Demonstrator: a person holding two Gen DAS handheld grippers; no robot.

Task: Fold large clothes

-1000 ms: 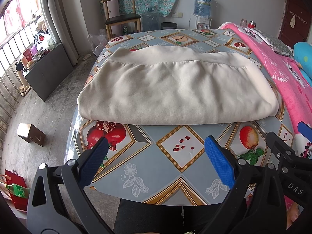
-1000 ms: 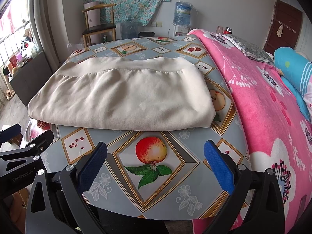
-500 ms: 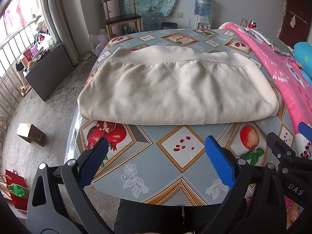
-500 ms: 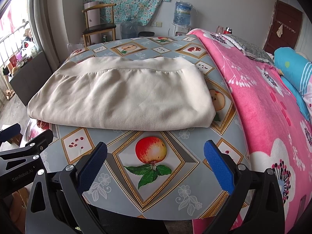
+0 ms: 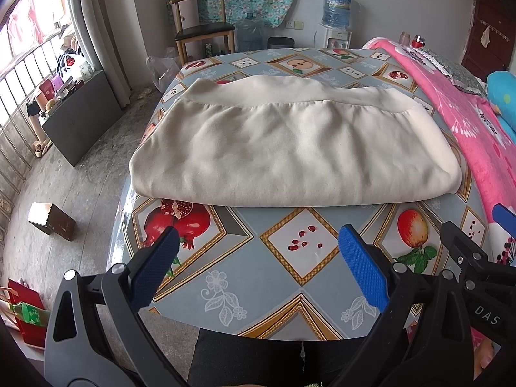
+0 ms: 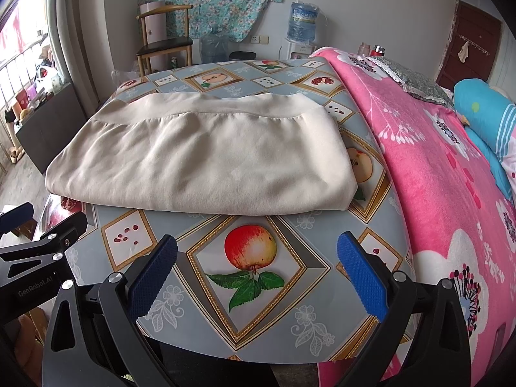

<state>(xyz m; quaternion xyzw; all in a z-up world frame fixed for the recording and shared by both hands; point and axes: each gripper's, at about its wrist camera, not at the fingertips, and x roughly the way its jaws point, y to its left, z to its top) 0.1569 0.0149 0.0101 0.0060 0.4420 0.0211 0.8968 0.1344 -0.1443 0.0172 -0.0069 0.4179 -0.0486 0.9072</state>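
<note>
A cream garment [image 5: 290, 148] [image 6: 206, 161] lies folded into a wide flat rectangle on the fruit-patterned tablecloth [image 5: 245, 258] [image 6: 316, 277], its ribbed hem along the far side. My left gripper [image 5: 258, 254] hangs open over the near table edge, short of the garment's front fold, with nothing between its blue pads. My right gripper [image 6: 258, 258] is open too, above the printed apple, just short of the garment's near right part. Each gripper shows at the edge of the other's view.
A pink floral blanket [image 6: 451, 174] covers the bed to the right of the table, with blue pillows [image 6: 483, 119]. A wooden chair [image 5: 203, 32], water bottles [image 5: 337, 9] and a dark cabinet [image 5: 80, 116] stand beyond and left. A small box [image 5: 51, 221] sits on the floor.
</note>
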